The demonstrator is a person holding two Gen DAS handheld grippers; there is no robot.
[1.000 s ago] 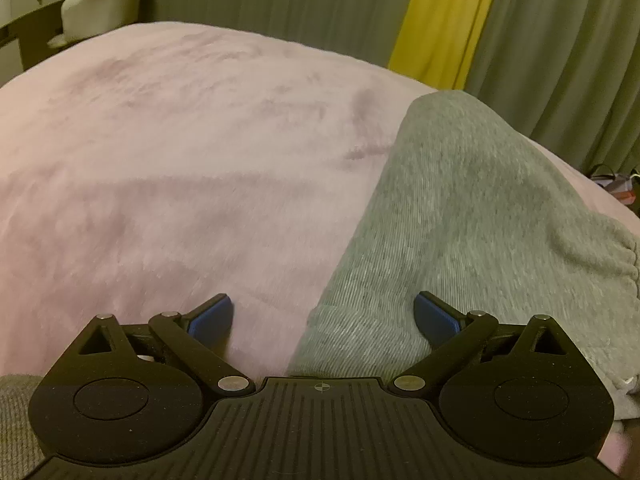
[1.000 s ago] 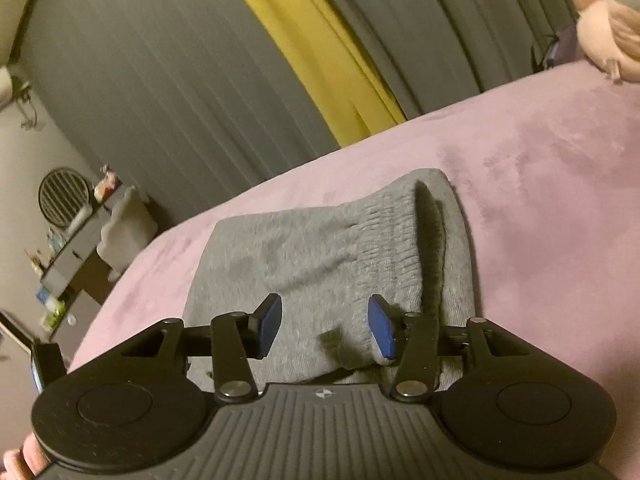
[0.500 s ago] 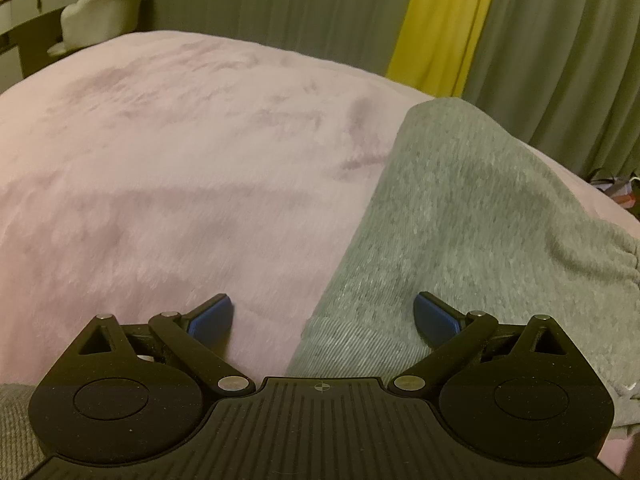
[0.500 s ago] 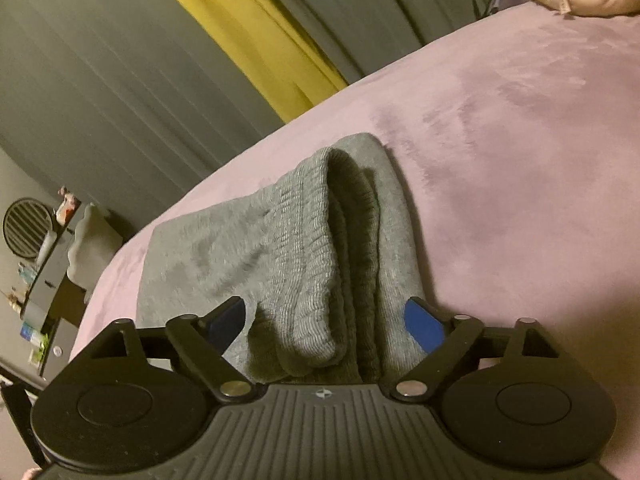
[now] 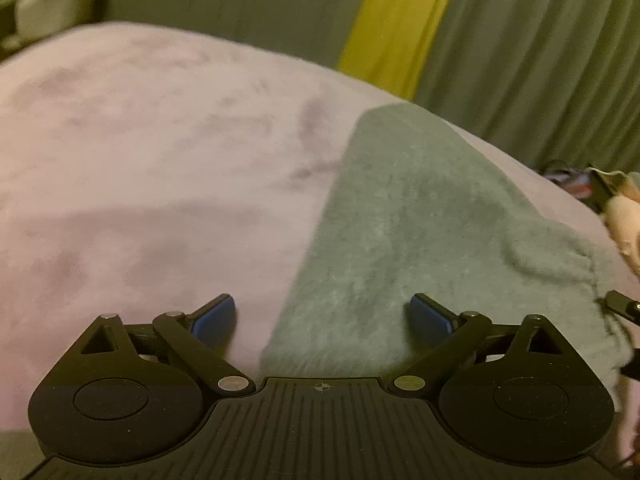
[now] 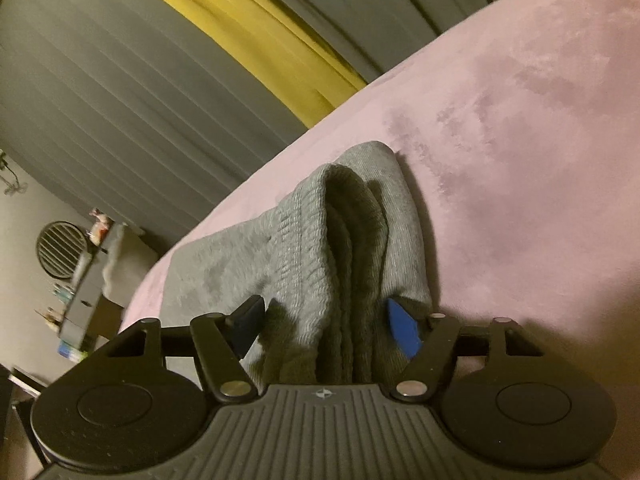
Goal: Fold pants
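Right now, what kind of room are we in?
Most likely a bedroom. Grey pants lie on a wide bed with a plush pink cover, floor-length grey and yellow curtains hang behind it, and a cluttered dresser stands at the side.

No text or labels legible — anywhere.

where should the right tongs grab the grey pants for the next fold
Probably the bunched ribbed waistband end of the grey knit pants, coming in low along the pink plush blanket. Its stacked layers stand up as a ridge between the right tongs, whose jaws have just been closing.
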